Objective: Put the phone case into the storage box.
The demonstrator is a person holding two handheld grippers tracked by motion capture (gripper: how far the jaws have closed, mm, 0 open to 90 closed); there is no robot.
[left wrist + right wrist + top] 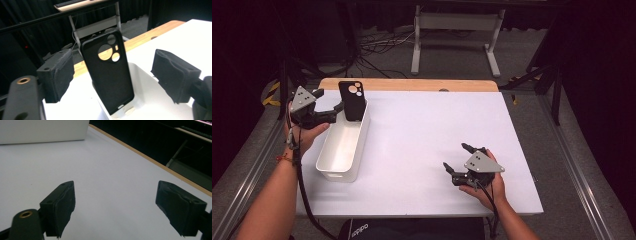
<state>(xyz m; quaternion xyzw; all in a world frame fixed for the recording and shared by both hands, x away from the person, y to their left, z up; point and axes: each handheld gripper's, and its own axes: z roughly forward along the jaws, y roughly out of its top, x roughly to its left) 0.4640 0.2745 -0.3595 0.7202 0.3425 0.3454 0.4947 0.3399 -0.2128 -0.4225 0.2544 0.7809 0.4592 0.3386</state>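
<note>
While a black phone case (351,101) stood nearly upright at the far end of a white bin (343,144), leaning against the bin's far wall with its camera cut-outs at the top, the left tool (333,106) sat just beside that end of the bin, on the side away from the surface's middle. From the left gripper view, the case (107,72) rose out of the bin (152,100) between the tool's two black jaws, which stood wide apart and touched nothing; a clear gap showed on each side of the case. The person's left hand (304,134) held this tool above the surface (432,145) near the bin's long side. The right tool (456,158) lay well apart from the bin, toward the near edge of the white surface, held low in the right hand (491,187). Its jaws were also spread wide and empty, with bare white surface (100,170) between them in the right gripper view, and the bin's wall (42,131) showed far beyond. A wooden strip (409,84) ran along the surface's far edge, past the bin.
</note>
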